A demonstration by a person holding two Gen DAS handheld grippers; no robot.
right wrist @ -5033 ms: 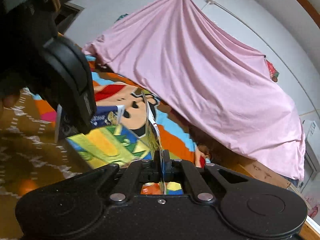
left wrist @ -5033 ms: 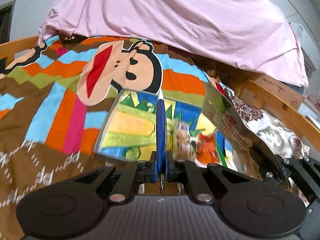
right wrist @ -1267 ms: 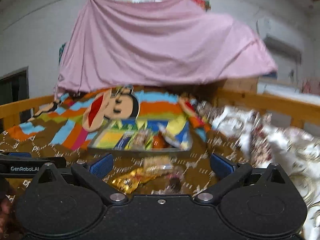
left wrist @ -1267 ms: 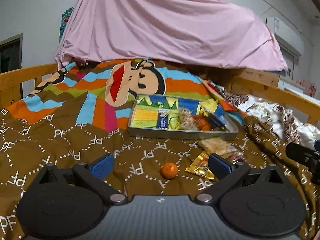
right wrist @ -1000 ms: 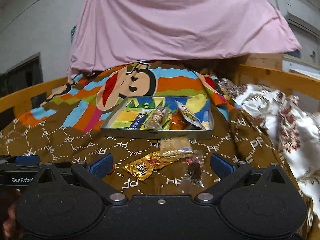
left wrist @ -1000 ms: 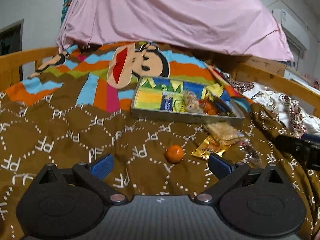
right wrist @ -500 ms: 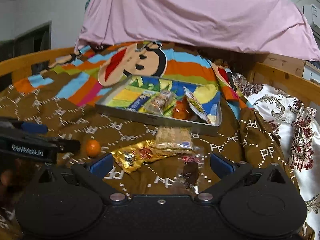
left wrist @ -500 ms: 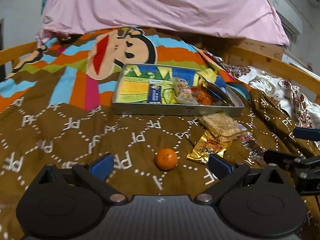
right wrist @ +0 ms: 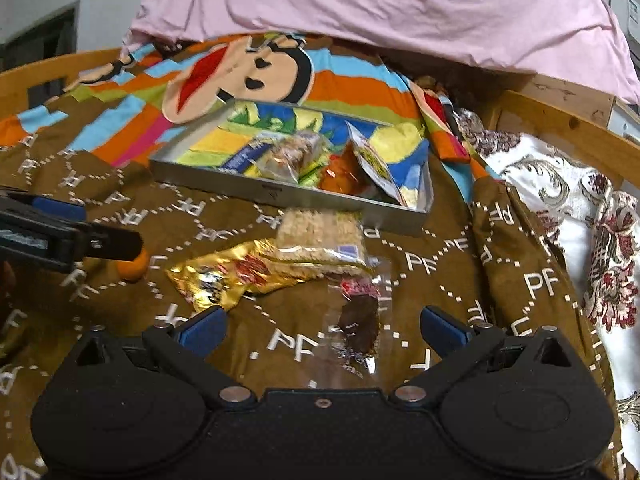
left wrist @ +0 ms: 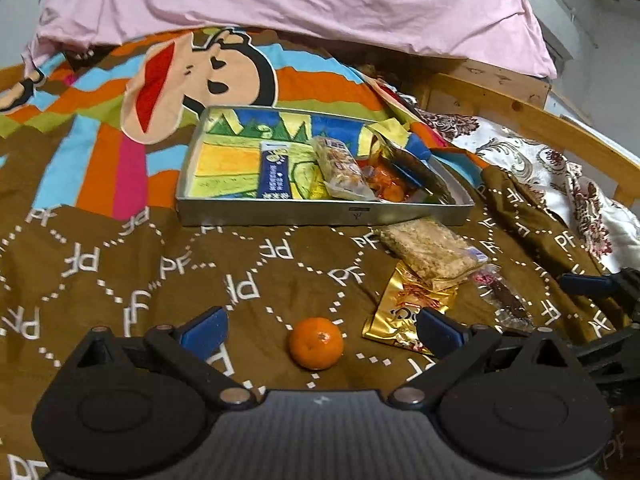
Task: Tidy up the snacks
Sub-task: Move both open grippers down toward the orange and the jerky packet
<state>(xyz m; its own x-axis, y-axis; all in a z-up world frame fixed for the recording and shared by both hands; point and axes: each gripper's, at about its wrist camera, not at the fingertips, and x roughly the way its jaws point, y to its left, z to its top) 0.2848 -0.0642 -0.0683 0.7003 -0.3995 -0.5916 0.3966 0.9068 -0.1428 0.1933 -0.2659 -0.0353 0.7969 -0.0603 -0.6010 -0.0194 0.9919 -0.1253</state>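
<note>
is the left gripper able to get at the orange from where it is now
Probably yes. The left gripper is open, and the orange sits alone on the brown blanket roughly between its fingers, with nothing over it. The gold packet lies to the side, apart from it.

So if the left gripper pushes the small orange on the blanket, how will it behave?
The orange is round, so it will probably roll. The soft brown blanket may slow it. The left gripper is open around it, so closing seems safer.
</note>
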